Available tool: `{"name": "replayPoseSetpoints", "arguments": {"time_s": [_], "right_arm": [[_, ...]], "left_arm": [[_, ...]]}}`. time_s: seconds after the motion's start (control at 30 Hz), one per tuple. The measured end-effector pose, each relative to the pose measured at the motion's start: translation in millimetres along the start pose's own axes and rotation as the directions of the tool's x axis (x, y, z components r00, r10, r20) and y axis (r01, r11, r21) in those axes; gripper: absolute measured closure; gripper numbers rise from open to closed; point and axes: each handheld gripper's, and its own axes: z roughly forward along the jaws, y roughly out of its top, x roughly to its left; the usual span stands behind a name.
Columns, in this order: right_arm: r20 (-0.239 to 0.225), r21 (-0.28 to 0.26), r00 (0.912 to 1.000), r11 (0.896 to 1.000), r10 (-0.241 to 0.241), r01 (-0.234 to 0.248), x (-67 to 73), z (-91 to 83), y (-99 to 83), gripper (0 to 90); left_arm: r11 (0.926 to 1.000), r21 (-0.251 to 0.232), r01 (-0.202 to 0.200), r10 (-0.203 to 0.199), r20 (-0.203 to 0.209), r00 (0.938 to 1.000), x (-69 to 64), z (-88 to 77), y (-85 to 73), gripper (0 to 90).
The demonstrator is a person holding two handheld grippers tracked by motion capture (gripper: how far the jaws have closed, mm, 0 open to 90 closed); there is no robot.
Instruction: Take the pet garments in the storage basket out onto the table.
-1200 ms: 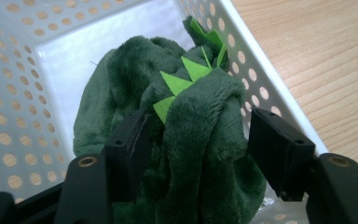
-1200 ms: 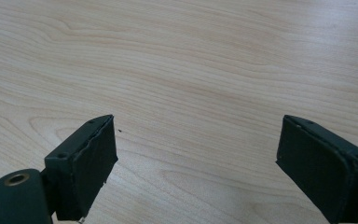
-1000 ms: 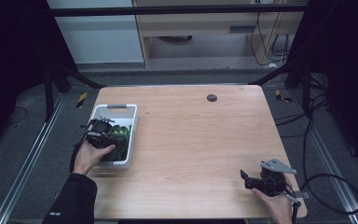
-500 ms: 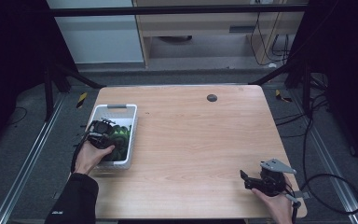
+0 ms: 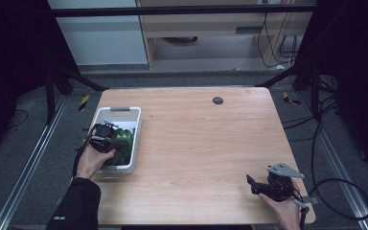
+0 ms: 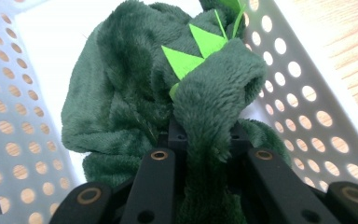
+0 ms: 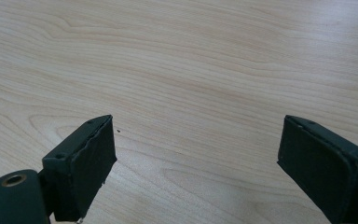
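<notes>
Left claw (image 6: 205, 140) has just been closing and is clamped on the green plush (image 6: 168, 93) inside the white basket (image 5: 135, 125). Right claw (image 7: 196, 158) rests apart over the bench (image 5: 206, 143).

In the high view the bench (image 5: 201, 143) is evenly lit from above, its wood pale and without glare, while the floor and frame around it sink into near black at both sides. Shadows on it are soft and short. That picture is slightly soft and grainy. In the left gripper view the white basket (image 6: 303, 88) wall is blown out to bright white, and the near black jaws are blurred. In the right gripper view the wood grain is sharp and evenly bright.
</notes>
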Motion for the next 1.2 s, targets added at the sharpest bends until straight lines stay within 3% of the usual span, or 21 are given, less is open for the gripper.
{"name": "replayPoseSetpoints", "arguments": {"time_s": [0.57,0.87,1.2], "right_arm": [[0.006,-0.003,1.0,1.0,-0.004,0.004,-0.9,-0.4,0.1,11.2],[0.008,-0.003,1.0,1.0,-0.005,0.005,-0.6,-0.7,0.1,11.2],[0.009,-0.003,1.0,1.0,-0.005,0.005,-0.8,-0.9,0.1,11.2]], "left_arm": [[0.9973,-0.071,-0.022,0.021,-0.014,0.9997,-3.2,-31.3,4.0,79.9],[0.9895,-0.138,-0.042,0.039,-0.019,0.999,-4.6,-59.7,7.8,80.0],[0.9835,-0.169,-0.066,0.061,-0.031,0.9976,-7.8,-78.0,11.1,80.1]]}}
